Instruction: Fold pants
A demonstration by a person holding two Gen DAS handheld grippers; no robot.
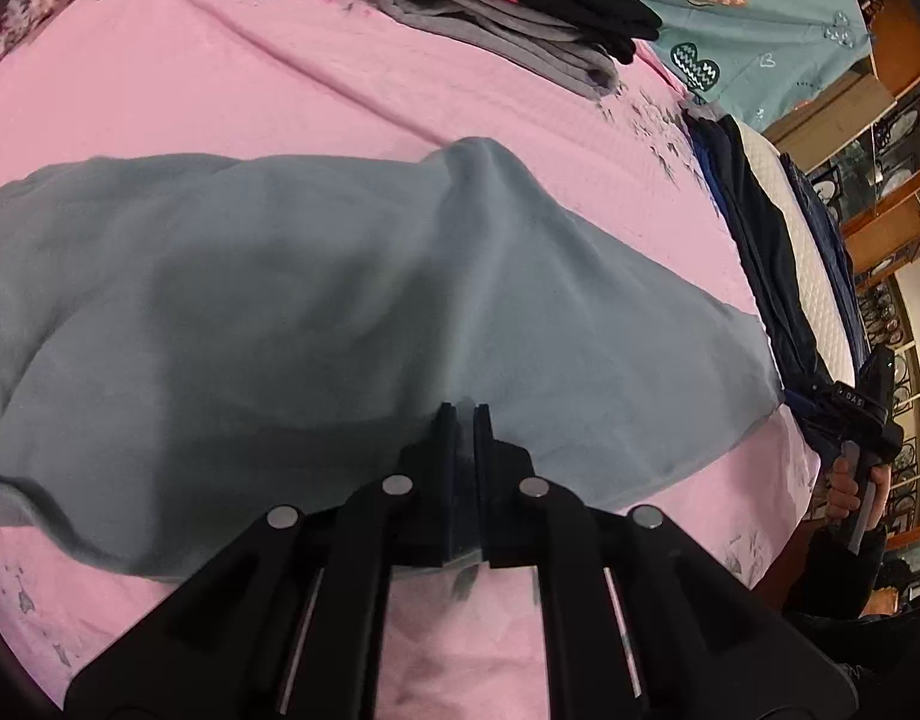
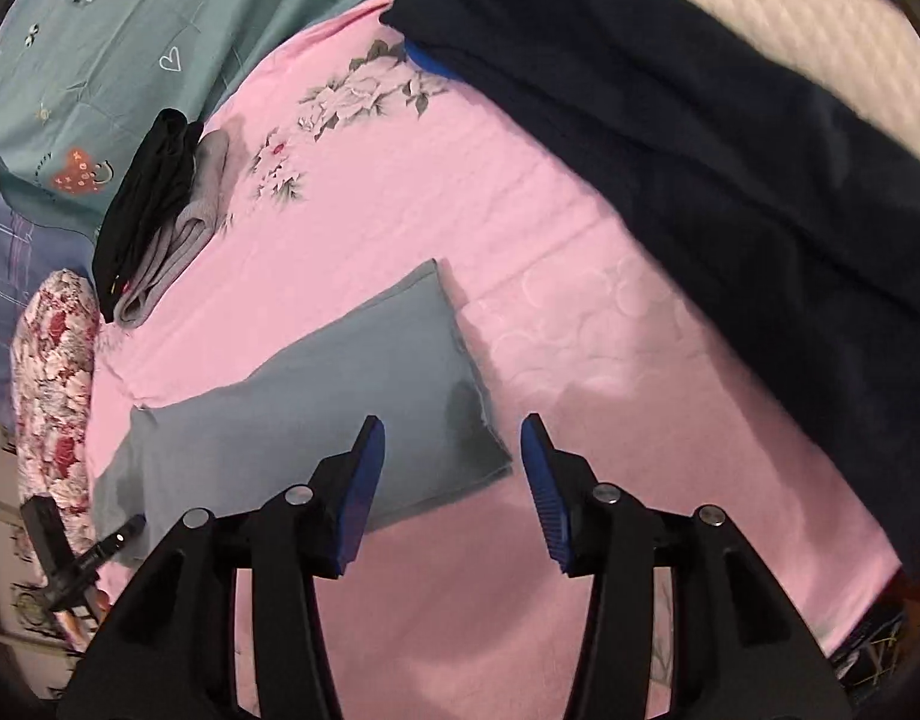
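Note:
The grey-blue pants (image 1: 292, 312) lie folded into a thick rectangle on the pink sheet (image 1: 160, 78). My left gripper (image 1: 466, 420) has its jaws together on the near edge of the pants; a thin bit of fabric seems pinched between the pads. In the right wrist view the pants (image 2: 316, 408) lie left of centre. My right gripper (image 2: 451, 438) is open and empty, hovering above the pants' near right corner. The right gripper also shows at the bed's right edge in the left wrist view (image 1: 868, 414).
A stack of folded black and grey clothes (image 1: 520, 6) sits at the far side, also in the right wrist view (image 2: 160, 210). Dark navy garments (image 2: 730, 180) lie along the right side. A teal patterned pillow (image 2: 130, 42) and a floral pillow (image 2: 55, 384) border the bed.

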